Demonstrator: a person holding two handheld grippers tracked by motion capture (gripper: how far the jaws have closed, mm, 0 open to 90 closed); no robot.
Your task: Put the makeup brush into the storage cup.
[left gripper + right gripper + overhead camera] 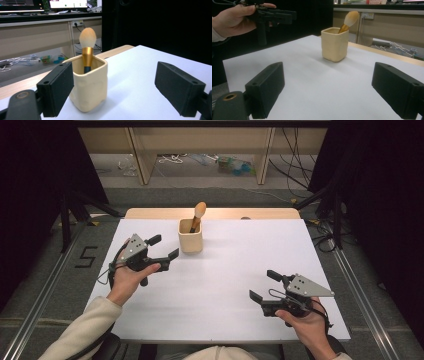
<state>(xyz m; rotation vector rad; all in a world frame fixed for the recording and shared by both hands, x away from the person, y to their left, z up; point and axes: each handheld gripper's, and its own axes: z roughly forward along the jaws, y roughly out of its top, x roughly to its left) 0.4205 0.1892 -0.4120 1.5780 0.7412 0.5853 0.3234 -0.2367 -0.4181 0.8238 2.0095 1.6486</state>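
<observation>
Both grippers (164, 247) (265, 286) gape empty; brush (198, 215) handle hidden inside cream cup (190, 241).

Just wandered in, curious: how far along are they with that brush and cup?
Hardly begun. The brush stands in the cream cup. The left hand-held gripper hovers open beside the cup, touching nothing; the right hand-held gripper waits open, farther back. Any grasp remains.

I see a cream cup (190, 238) on a plain white surface (240, 270) edged at the far side in light wood. The brush (197, 216) in it has pale peach bristles, a gold ferrule and a dark handle. My left gripper (165, 247) and right gripper (264, 284) are matt black, each topped with a grey plate. The sleeve (85, 330) is off-white.
</observation>
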